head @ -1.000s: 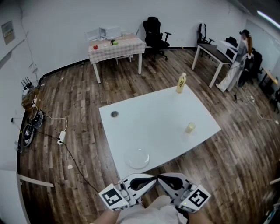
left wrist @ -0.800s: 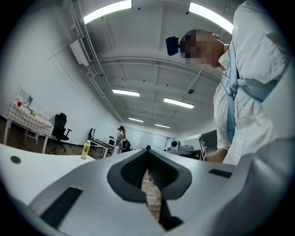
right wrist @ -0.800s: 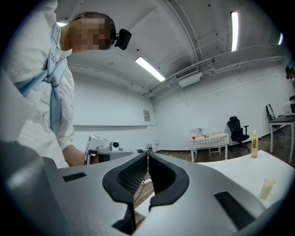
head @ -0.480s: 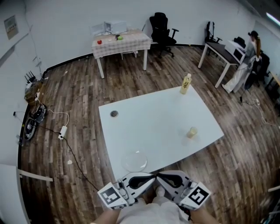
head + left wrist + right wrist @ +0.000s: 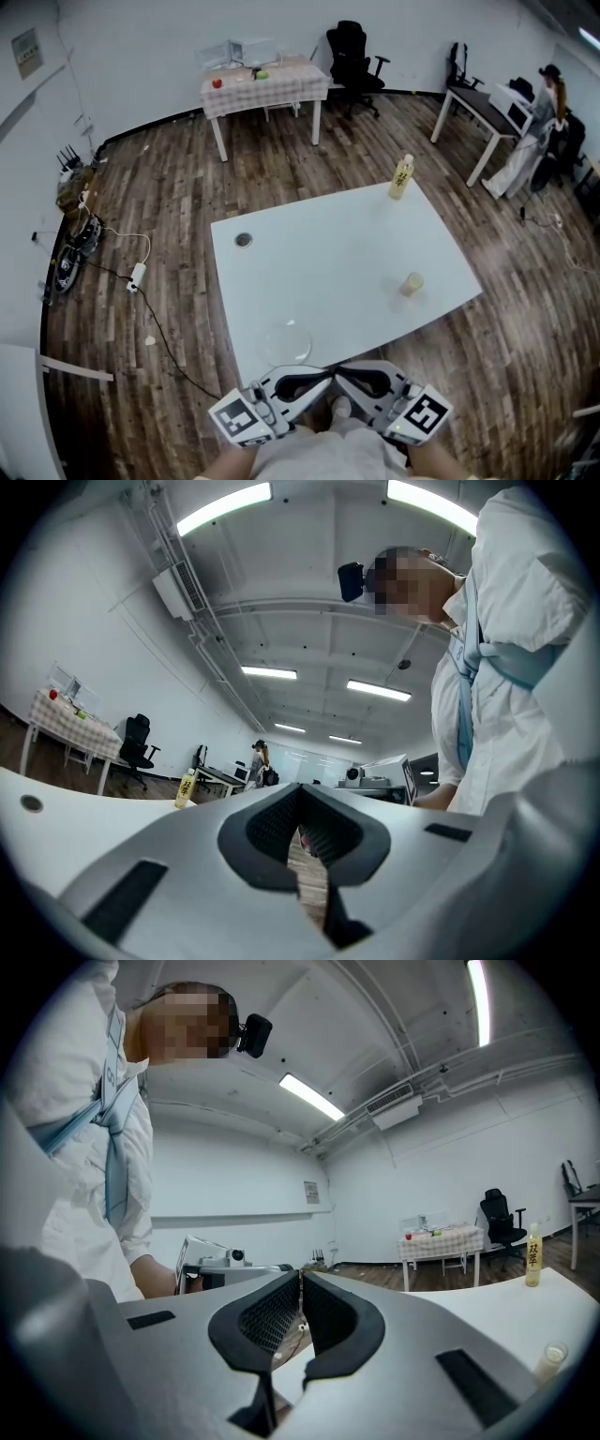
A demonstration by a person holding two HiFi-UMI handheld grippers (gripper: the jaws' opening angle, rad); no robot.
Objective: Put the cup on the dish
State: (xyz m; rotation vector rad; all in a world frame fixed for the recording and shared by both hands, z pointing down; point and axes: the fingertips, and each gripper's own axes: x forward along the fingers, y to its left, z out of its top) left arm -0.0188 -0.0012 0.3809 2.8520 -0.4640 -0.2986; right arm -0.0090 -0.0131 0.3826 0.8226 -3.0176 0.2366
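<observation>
A small pale yellow cup (image 5: 410, 283) stands near the right edge of the white table (image 5: 347, 253); it also shows at the lower right of the right gripper view as the cup (image 5: 551, 1357). A clear glass dish (image 5: 288, 343) lies near the table's front edge. My left gripper (image 5: 325, 378) and right gripper (image 5: 340, 378) are held close to my body just below that edge, tips pointing at each other. Both are shut with nothing between the jaws, the left gripper (image 5: 300, 794) and the right gripper (image 5: 300, 1276) alike.
A yellow bottle (image 5: 401, 178) stands at the table's far right corner and a small round cap (image 5: 243, 240) lies at its left. A checked table (image 5: 264, 82), office chairs (image 5: 352, 54), a desk (image 5: 478, 111) and a standing person (image 5: 548, 103) are at the back. Cables (image 5: 131, 281) lie on the wooden floor.
The view has shifted: table and dish sit slightly nearer my grippers and lower in the picture. Both grippers stay shut, tips together.
</observation>
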